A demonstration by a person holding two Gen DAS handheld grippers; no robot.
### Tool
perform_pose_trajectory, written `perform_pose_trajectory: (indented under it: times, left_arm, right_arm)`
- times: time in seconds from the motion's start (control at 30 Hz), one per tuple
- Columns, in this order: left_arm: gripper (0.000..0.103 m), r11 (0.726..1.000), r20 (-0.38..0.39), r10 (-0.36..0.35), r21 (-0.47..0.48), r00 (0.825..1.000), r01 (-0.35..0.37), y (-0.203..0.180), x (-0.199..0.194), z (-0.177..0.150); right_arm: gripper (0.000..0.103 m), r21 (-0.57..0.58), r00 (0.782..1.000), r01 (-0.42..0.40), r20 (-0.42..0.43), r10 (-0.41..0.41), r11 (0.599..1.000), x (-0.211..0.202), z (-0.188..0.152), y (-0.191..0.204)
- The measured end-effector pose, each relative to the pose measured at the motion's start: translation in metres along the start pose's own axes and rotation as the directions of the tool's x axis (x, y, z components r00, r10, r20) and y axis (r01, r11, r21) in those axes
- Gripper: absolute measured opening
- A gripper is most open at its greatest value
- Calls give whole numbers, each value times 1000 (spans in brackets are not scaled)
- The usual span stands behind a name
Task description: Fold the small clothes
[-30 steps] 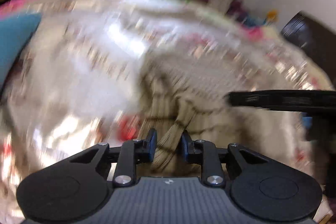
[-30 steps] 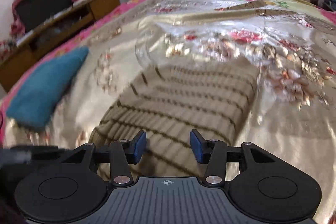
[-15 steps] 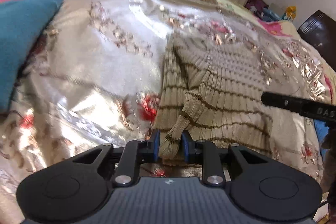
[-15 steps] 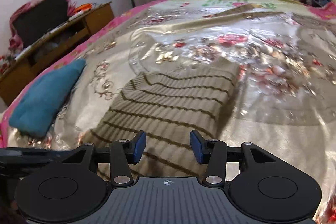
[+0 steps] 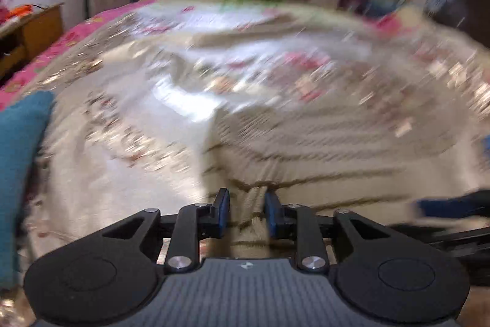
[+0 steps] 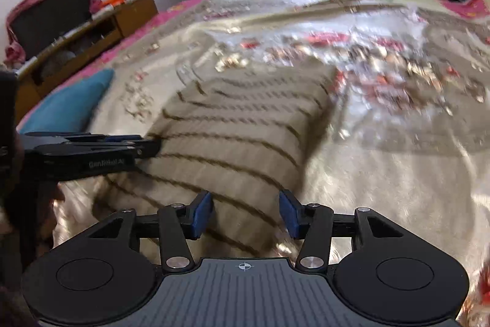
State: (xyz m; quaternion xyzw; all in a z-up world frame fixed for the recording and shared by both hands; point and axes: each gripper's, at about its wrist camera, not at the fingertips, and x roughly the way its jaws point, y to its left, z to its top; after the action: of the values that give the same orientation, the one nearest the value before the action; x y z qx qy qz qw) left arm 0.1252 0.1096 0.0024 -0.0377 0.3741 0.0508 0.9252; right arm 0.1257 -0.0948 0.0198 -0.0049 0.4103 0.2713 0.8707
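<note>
Two grippers over one striped beige sweater point(image 6: 245, 137), which lies folded into a rough rectangle on the shiny flowered bedspread point(image 6: 398, 173), near the middle of the bed. Left gripper point(image 5: 246, 215): jaws have just been opening; a gap shows on either side of the sweater edge that runs up between the blue pads, so it reads as released, though the left wrist view is heavily motion-blurred. In the right wrist view the same gripper comes in from the left with its tip at the sweater's left edge. Right gripper point(image 6: 246, 215): jaws have just been opening and stand wide apart, with the near part of the sweater seen between them and no pad pressing on it. Teal cushion point(image 6: 70, 103) lies on the bedspread left of the sweater, apart from it. Wooden cabinet point(image 6: 92, 36) stands beyond the bed's left side.
</note>
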Motion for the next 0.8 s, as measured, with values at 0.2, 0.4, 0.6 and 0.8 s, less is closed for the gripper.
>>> perform_pose_trajectory:
  times: [0.2,0.4,0.6,0.8]
  left_arm:
    - [44,998,-18,37,-47,999,-38,21,12,-10]
    - [44,998,-9,22,-65,1000,-23,21,1,-4]
    - [44,999,70,16,-39,997,-14,13,-10,14]
    - [45,999,30,44,17,999,-44,7,18,16]
  right_arm:
    - [52,81,998,-33,-47,37,996,11,-11,-12]
    - [52,63,999,-34,-15,35,997,-1,-3,-8]
    - [53,48,999,-36,-30,37,998,-4,3,3]
    - [58,46,991,-43,-121,48,998,7,-20,20]
